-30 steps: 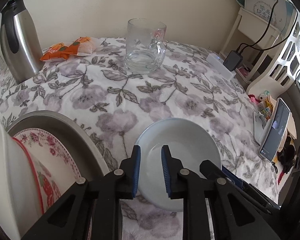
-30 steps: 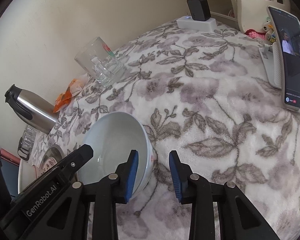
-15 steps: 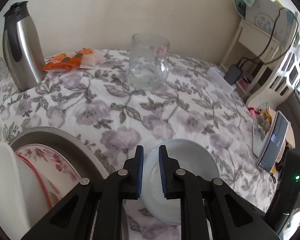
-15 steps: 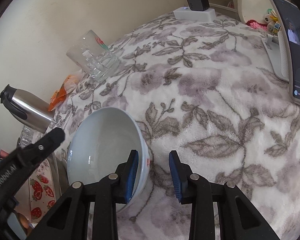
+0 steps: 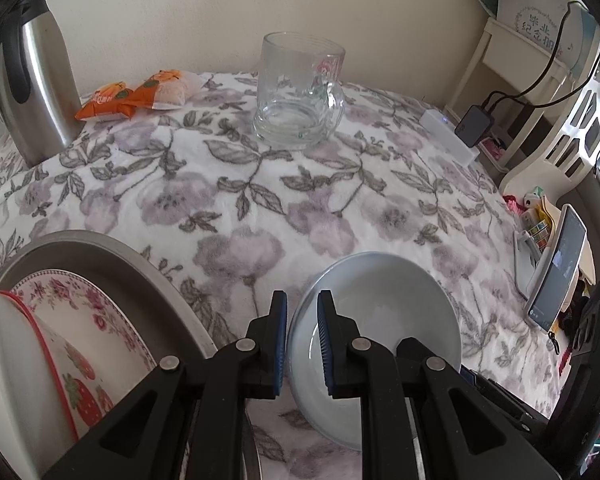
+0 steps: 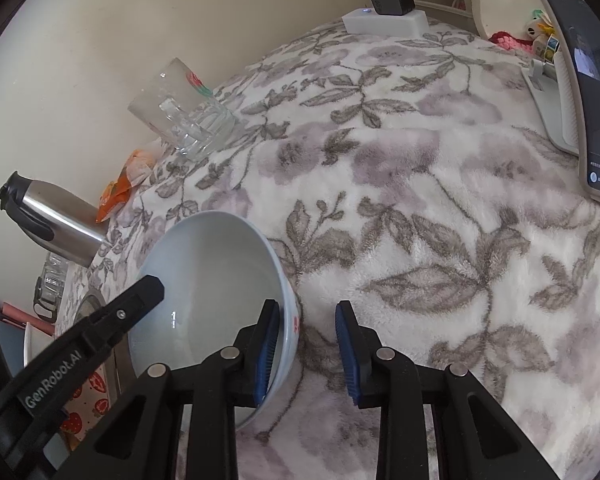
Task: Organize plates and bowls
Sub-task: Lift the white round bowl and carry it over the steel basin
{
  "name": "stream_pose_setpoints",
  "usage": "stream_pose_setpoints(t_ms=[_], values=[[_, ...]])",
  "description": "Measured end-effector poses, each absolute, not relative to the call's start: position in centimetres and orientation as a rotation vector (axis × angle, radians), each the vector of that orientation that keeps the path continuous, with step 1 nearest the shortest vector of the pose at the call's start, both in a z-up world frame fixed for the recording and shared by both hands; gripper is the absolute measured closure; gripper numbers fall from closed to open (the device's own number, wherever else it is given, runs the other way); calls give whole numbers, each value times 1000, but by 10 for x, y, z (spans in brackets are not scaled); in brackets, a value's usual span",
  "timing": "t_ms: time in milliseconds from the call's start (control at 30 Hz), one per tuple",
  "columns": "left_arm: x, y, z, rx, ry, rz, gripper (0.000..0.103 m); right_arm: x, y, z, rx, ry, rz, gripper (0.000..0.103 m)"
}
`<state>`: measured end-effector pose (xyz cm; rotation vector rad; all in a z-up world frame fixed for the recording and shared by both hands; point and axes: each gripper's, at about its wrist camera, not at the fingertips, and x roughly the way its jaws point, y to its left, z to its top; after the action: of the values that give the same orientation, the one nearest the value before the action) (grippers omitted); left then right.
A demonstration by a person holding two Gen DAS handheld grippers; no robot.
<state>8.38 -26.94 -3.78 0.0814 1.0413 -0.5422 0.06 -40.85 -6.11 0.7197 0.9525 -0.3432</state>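
Since a sec ago the left gripper (image 5: pixel 302 344) has narrowed onto the bowl (image 5: pixel 384 344) rim, and the bowl now sits tipped up, nearer both cams than before. Left pads clamp the near-left rim, one pad inside, one outside; jaws narrow, holding the bowl. Right gripper (image 6: pixel 308 354) straddles the opposite rim: its left pad is inside the bowl (image 6: pixel 208 280) against the wall, its right pad stands off over the cloth (image 6: pixel 420 200) w/ a clear gap; jaws closing, rim between them, not yet pinched. Bowl is pale blue-white, empty, tilted, low edge on the floral cloth, just right of a grey tray (image 5: pixel 100 252). Tray holds a flowered plate (image 5: pixel 76 304) and a strawberry-print dish (image 5: pixel 80 392), stacked at an angle. Further back: glass mug (image 5: pixel 296 92) upright, orange snack packs (image 5: pixel 140 94), steel flask (image 5: pixel 32 80) at far left. Phone (image 6: pixel 592 92) on a stand at right edge, white power strip (image 6: pixel 384 22) w/ black charger near the wall.
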Motion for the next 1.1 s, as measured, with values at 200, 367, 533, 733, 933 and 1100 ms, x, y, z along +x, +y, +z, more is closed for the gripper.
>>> stream_pose_setpoints(t_ms=[200, 367, 533, 733, 933, 1100], values=[[84, -269, -41, 76, 1045, -543, 90, 3, -405, -60, 726, 951, -317, 85], [85, -264, -40, 20, 1053, -571, 91, 3, -402, -53, 726, 953, -323, 85], [82, -261, -32, -16, 1050, -594, 91, -4, -402, -36, 716, 929, -343, 85], [71, -252, 6, -48, 977, -626, 91, -11, -390, 2, 668, 872, -346, 85], [63, -226, 46, -100, 914, -646, 91, -16, -370, 35, 633, 823, -318, 85], [60, -200, 70, -140, 875, -646, 91, -14, -346, 53, 605, 801, -287, 85]])
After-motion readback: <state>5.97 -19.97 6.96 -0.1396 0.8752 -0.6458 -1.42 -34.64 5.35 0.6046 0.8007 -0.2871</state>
